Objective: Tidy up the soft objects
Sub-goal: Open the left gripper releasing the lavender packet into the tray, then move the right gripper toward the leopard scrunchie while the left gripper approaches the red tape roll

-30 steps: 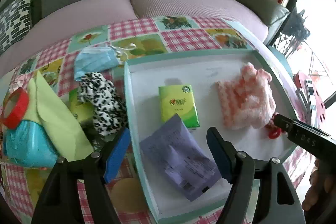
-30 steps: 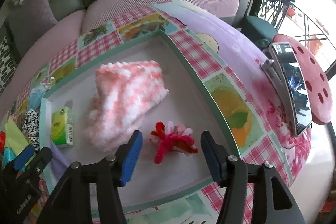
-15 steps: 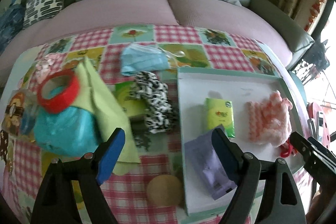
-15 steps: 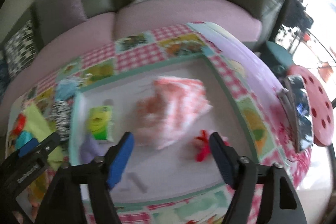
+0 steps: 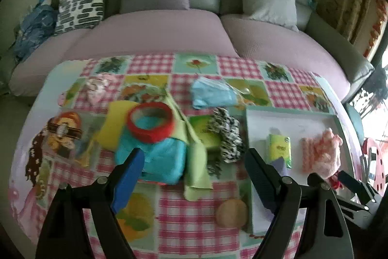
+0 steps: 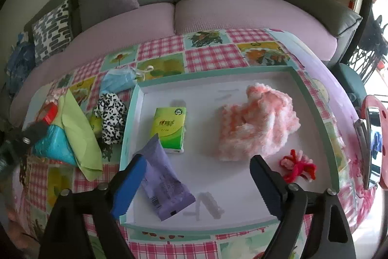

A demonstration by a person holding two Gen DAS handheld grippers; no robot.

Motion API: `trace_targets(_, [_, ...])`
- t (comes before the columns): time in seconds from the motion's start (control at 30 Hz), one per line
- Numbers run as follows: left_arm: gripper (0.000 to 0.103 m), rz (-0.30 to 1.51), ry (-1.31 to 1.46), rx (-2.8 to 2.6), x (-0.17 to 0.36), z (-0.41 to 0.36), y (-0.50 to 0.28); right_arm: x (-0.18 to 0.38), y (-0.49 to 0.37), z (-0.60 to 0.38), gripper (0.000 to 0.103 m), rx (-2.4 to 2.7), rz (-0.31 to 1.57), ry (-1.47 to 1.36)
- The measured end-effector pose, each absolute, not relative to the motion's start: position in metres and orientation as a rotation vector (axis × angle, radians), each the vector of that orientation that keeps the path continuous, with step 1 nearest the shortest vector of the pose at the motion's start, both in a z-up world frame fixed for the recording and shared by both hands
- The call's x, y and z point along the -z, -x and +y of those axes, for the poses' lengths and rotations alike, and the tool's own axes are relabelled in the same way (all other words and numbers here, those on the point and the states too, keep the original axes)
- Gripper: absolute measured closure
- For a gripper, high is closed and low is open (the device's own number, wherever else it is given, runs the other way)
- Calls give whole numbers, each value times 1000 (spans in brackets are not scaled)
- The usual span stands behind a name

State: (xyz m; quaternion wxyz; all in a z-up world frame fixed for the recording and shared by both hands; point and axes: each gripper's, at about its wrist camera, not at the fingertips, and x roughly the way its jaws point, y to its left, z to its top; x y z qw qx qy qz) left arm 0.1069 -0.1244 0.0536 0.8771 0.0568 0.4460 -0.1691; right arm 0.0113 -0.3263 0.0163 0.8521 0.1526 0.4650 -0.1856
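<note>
Soft things lie in my tray: purple packet nearest, green tissue pack beyond, pink fluffy cloth right. My right gripper is opening, empty, above it. Left of the tray, my left gripper hangs wide over a blue bag.

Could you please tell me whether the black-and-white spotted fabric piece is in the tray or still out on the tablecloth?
Out: the spotted fabric lies on the tablecloth, left of the tray.

The desk wears a checked cloth. On it sits a tray. Left of the tray lie a blue mask, a spotted scrunchie, a green cloth and a teal pack.
</note>
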Motion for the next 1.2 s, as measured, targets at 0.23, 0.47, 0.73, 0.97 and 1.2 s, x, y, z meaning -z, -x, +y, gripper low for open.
trace_targets(0.23, [18,904,-53,279,-67,-76,-120,-7,-21,-310,0,347,1010,-298])
trace_targets(0.47, [17,948,69,126,-55,-8,-145,2,-33,-287,0,285,1030,-264])
trace_targets(0.73, [14,1008,179,-15,-26,45,-161,5,-49,-262,0,190,1002,-298])
trace_targets(0.97, [6,1026,229,-12,-15,56,-174,-6,-66,-258,0,223,921,-282])
trace_targets(1.2, [6,1010,215,9,-20,45,-186,-14,-96,-257,0,172,981,-253])
